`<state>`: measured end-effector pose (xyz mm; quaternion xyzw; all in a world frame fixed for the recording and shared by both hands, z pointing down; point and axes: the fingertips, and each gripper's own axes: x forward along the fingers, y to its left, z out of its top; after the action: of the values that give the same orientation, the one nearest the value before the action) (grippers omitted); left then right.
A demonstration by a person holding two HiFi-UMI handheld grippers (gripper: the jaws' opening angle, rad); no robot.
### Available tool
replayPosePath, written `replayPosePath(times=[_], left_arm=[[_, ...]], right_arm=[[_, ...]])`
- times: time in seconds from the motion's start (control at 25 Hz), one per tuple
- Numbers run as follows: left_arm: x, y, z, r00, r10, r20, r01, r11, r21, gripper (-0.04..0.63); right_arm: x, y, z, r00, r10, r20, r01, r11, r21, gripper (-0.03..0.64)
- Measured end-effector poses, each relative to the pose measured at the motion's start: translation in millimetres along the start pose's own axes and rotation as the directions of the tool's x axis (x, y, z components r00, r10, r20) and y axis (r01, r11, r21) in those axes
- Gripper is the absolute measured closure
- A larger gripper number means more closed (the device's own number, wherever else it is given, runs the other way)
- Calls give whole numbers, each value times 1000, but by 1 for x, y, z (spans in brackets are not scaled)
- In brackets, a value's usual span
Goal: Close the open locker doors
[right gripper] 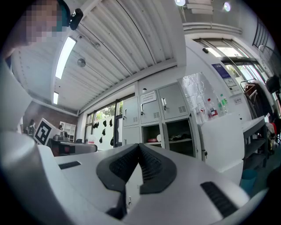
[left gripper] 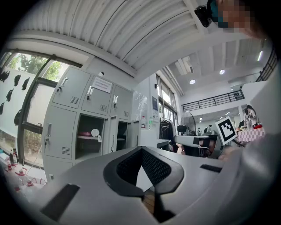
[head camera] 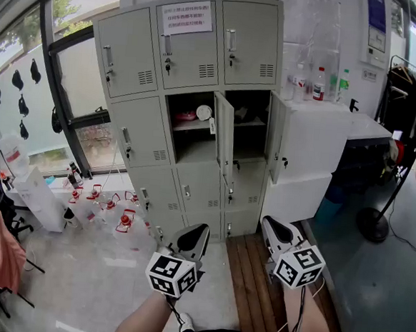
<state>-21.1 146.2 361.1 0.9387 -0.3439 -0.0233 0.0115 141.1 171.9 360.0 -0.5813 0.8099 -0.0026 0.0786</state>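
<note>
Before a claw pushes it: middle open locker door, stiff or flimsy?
Middle open door looks like thin sheet metal: probably light, slightly flexy at the free edge. Hinged upright on the locker, it should swing rather than tip. Smooth painted face, so contact may slip.

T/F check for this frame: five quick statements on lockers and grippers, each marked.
1. Two locker doors stand open. True: the middle door and the right door.
2. The left gripper grips a door handle. False: it is shut on nothing, well short of the locker cabinet.
3. The right gripper has its jaws together. True.
4. The top-row doors are open. False: all three are closed.
5. A pink item lies on the open middle compartment's shelf. True.
</note>
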Motion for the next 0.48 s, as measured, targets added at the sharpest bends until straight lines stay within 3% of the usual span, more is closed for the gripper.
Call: replayPosePath(times=[0.48], left_arm=[[3,15,0,1000,15,-3,-15,1000,11,580]], right_arm=[[15,5,3,999,12,39,-13,1000,29,607]])
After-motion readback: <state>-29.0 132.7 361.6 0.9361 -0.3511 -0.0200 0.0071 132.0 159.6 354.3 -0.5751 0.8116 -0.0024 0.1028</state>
